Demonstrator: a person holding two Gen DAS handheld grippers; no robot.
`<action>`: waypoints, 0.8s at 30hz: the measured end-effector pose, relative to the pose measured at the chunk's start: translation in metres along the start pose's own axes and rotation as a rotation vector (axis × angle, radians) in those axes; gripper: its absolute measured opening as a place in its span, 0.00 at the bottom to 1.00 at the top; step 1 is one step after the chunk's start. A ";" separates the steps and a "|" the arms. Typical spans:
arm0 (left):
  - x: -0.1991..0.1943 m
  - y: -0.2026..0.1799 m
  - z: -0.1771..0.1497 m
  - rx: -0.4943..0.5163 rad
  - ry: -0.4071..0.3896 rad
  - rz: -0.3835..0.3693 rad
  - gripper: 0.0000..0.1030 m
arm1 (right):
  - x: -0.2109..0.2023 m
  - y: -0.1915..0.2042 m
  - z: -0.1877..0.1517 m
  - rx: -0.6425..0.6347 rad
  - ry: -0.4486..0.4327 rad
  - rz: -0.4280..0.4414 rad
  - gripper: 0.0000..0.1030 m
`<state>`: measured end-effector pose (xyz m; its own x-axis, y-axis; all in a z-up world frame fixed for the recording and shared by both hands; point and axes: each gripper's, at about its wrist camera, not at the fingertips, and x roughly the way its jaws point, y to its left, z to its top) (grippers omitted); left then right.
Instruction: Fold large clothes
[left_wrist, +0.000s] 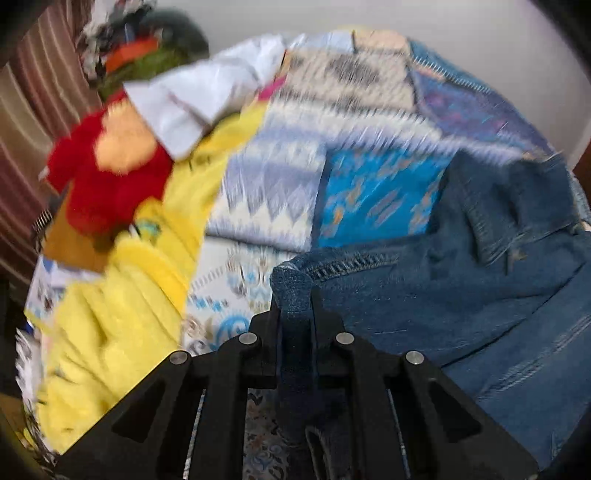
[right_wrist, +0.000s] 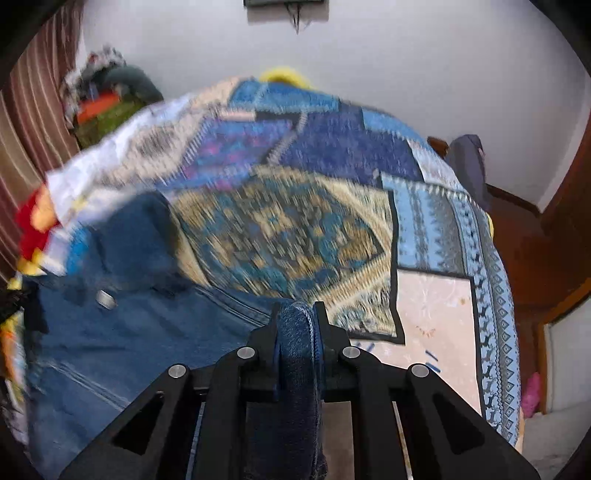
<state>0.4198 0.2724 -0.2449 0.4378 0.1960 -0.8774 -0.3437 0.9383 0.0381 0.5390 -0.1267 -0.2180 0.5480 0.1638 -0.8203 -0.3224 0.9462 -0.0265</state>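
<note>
Fingers (left_wrist: 325, 314) downward-tilted, both clamping denim garment (left_wrist: 461, 295).

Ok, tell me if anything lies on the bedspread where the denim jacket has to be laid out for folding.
Both grippers, left gripper and right gripper, are shut on the denim jacket. The patchwork bedspread ahead looks bare; a yellow garment and red plush toy crowd its left side.
</note>
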 end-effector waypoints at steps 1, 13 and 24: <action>0.007 0.000 -0.003 0.002 0.008 0.007 0.15 | 0.006 0.001 -0.005 -0.008 0.014 -0.014 0.10; -0.014 -0.017 -0.015 0.168 -0.027 0.100 0.33 | 0.014 0.007 -0.033 -0.178 0.018 -0.321 0.47; -0.076 -0.036 -0.043 0.180 -0.076 -0.069 0.84 | -0.089 -0.004 -0.035 -0.051 -0.148 -0.117 0.82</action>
<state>0.3635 0.2121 -0.2003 0.5192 0.1437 -0.8425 -0.1597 0.9847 0.0696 0.4642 -0.1545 -0.1654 0.6904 0.0962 -0.7170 -0.2866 0.9464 -0.1490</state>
